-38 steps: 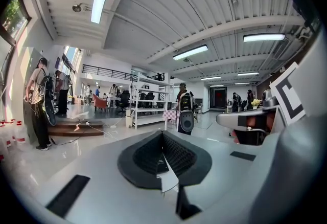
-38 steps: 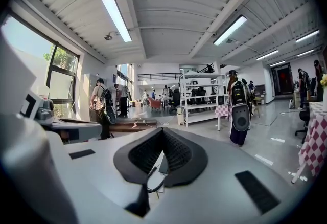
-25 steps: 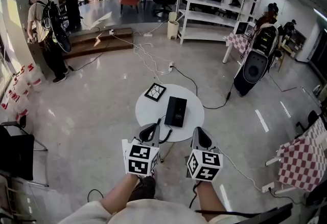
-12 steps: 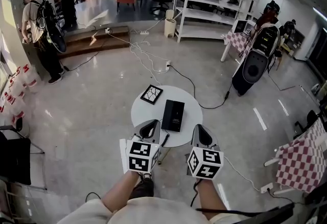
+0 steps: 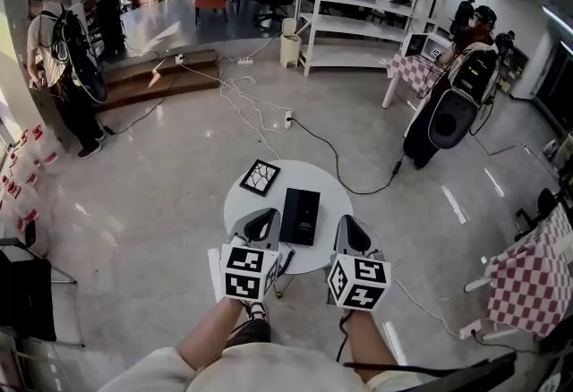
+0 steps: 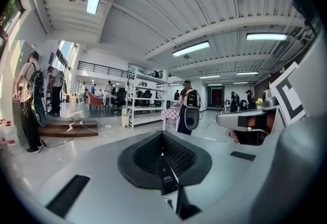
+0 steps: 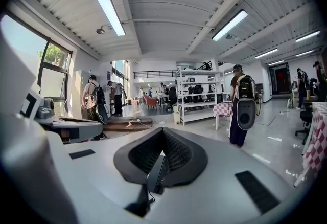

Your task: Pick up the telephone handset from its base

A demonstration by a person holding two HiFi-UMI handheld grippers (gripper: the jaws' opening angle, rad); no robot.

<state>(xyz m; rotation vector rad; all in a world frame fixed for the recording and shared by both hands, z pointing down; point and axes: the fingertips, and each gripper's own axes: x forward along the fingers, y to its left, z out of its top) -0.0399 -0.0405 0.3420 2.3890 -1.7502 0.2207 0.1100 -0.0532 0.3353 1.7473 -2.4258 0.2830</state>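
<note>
Open lab, white shelving (image 5: 358, 26), loudspeaker (image 5: 445, 126) (polished floor (image 5: 161, 184))

White round table (image 5: 338, 202), black telephone (image 5: 300, 216), black-and-white line-patterned square (image 5: 260, 176) at its eleven o'clock, red-and-white checked cloth (image 5: 528, 287) at four o'clock.

Overhead, two low views; shared telephone (image 5: 299, 216)

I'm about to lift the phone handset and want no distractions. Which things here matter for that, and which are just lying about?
For the job:
- black telephone on the round white table
- left gripper and right gripper, both shut and empty

Just lying about:
- square patterned tile beside the telephone
- floor cables
- white shelving
</note>
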